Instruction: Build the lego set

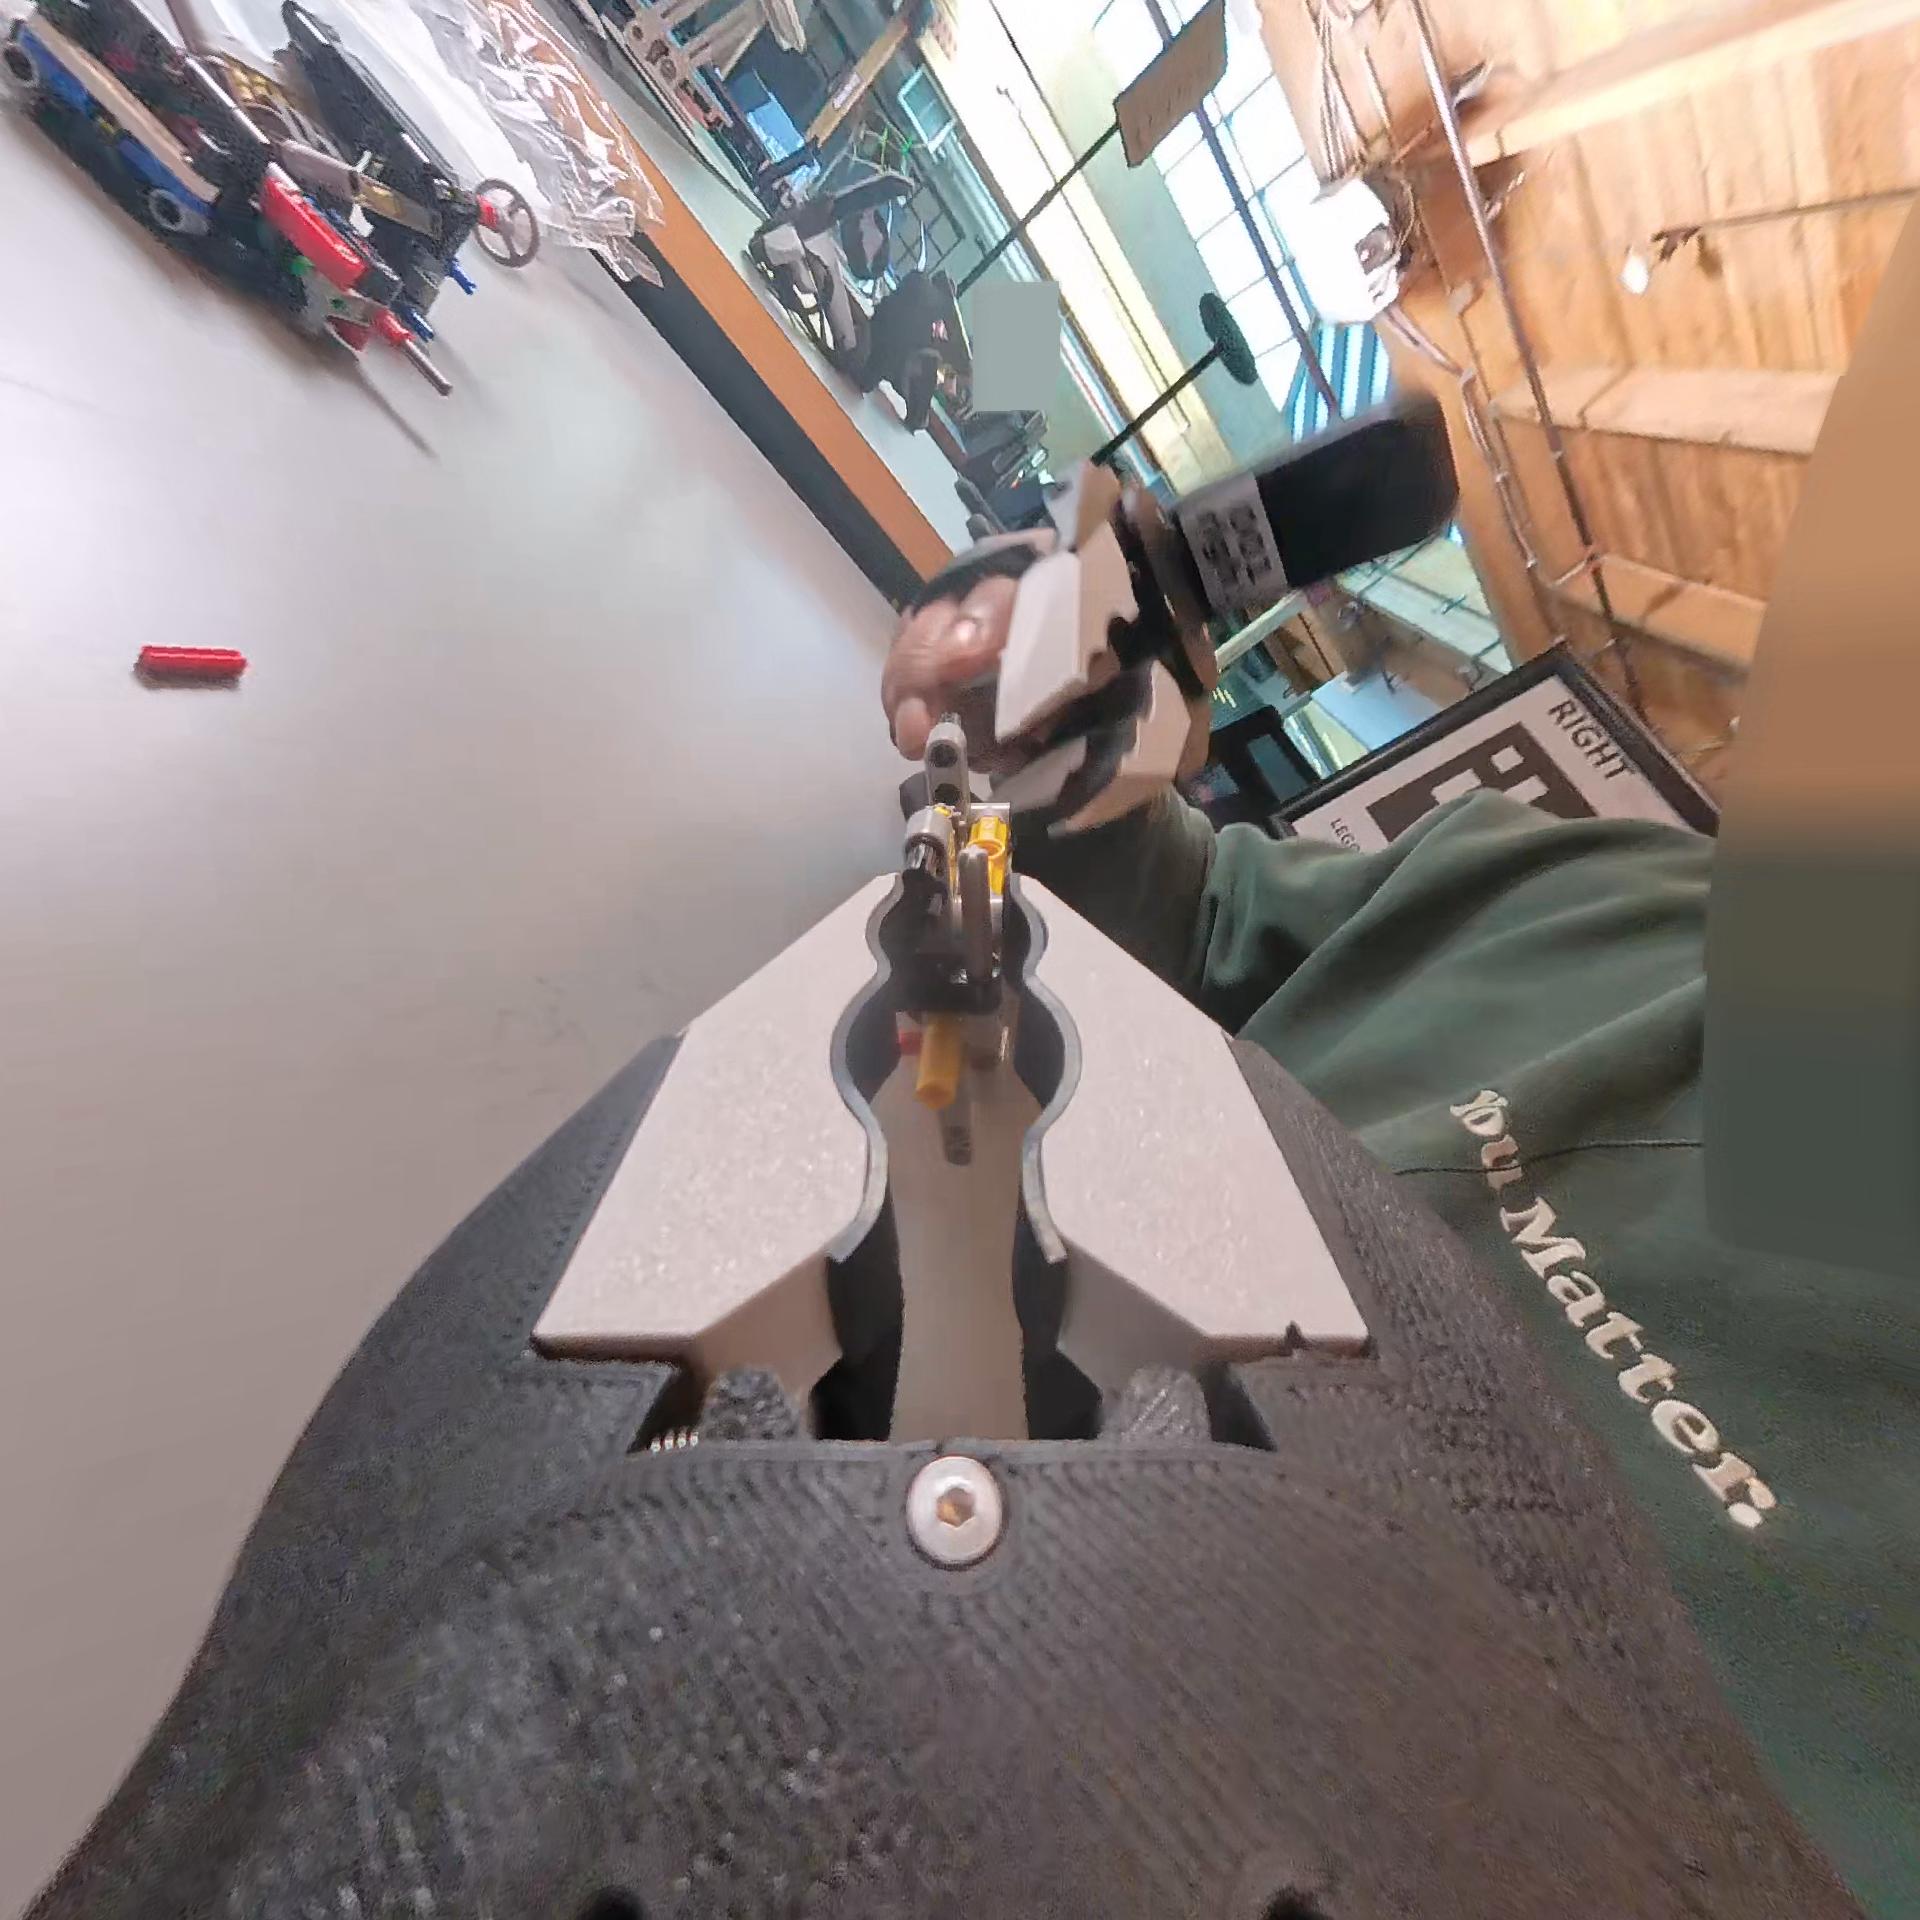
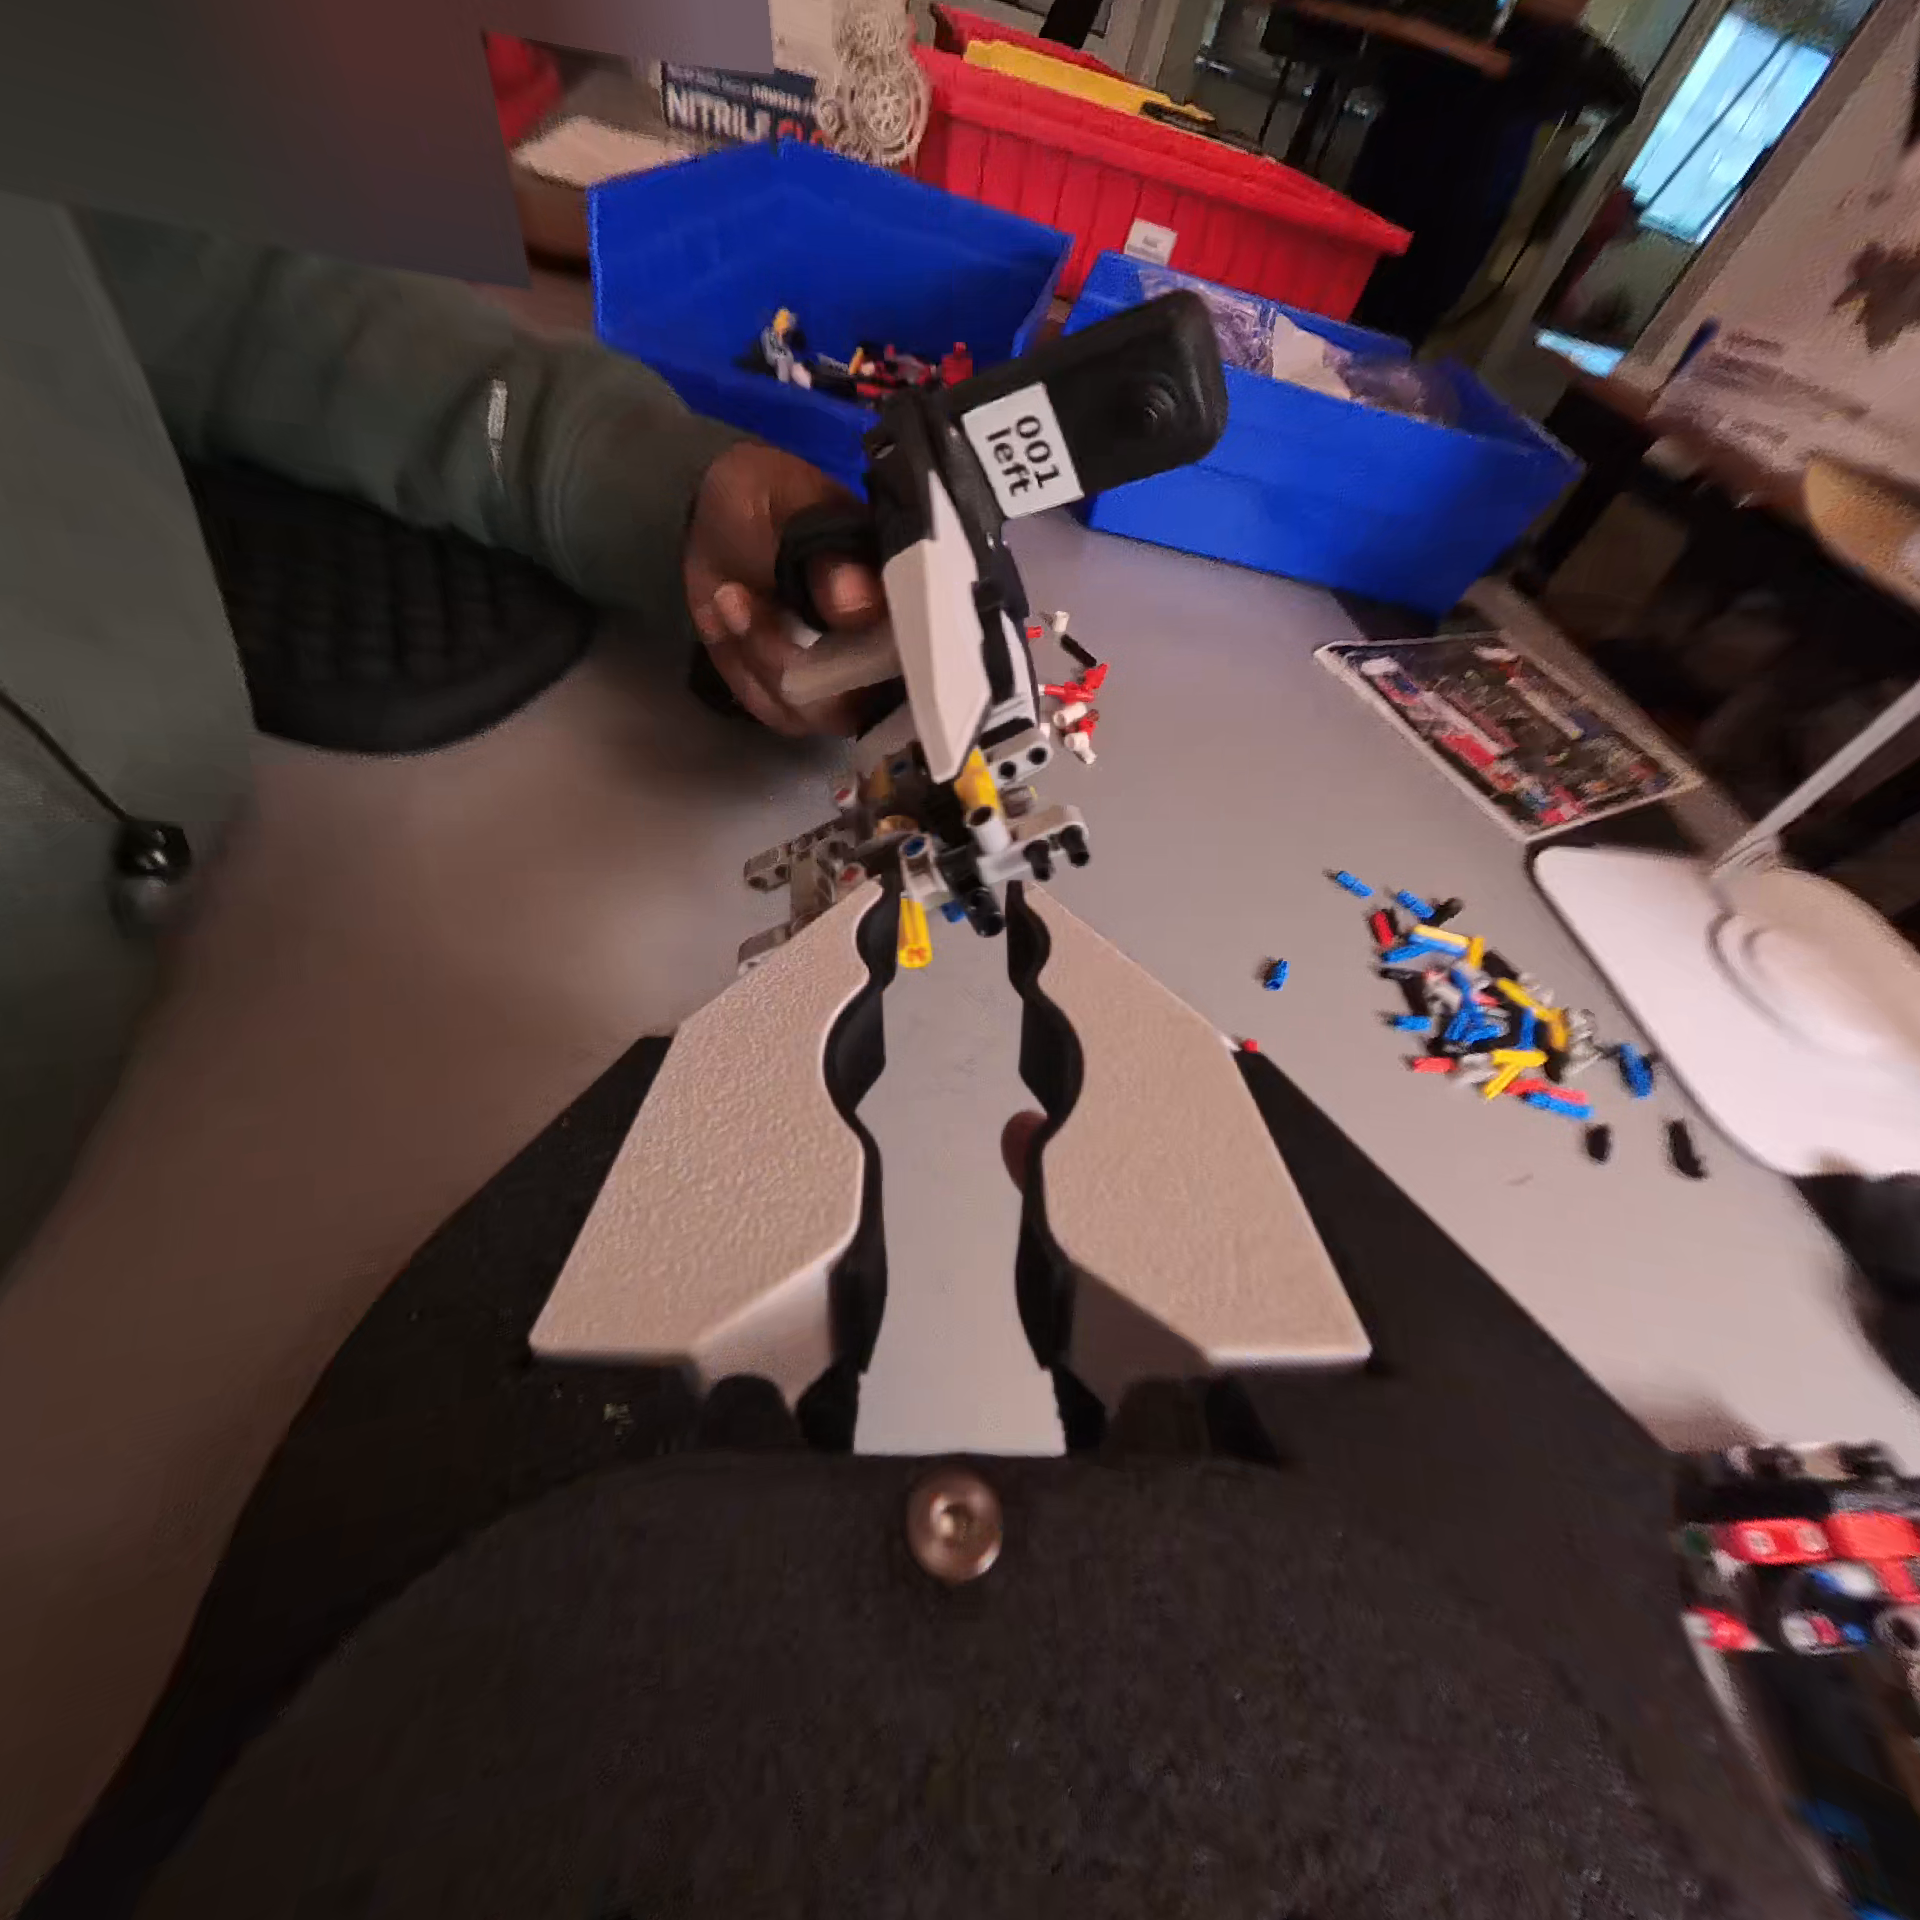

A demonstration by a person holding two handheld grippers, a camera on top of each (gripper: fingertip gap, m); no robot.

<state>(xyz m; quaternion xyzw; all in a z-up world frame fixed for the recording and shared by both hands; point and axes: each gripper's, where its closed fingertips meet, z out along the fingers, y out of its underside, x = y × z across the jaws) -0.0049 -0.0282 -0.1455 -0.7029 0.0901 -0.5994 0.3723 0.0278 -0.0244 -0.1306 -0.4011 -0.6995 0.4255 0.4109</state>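
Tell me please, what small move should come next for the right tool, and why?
Probably ease the right tool a little forward and close it on the lower end of the small lego assembly. The left tool already grips that assembly and holds it above the table, and the right tool's fingers stand open right at it, so a second grip seems the natural step.

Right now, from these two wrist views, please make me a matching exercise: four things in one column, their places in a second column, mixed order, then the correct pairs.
Things:
1. small lego assembly
2. loose red pin
3. pile of small lego pieces
4. instruction booklet

Places:
A. alone on the bare table
B. beyond the pile, nearer the blue bins
C. between the left gripper fingertips
D. beside the white lamp base

Pairs: 1-C, 2-A, 3-D, 4-B
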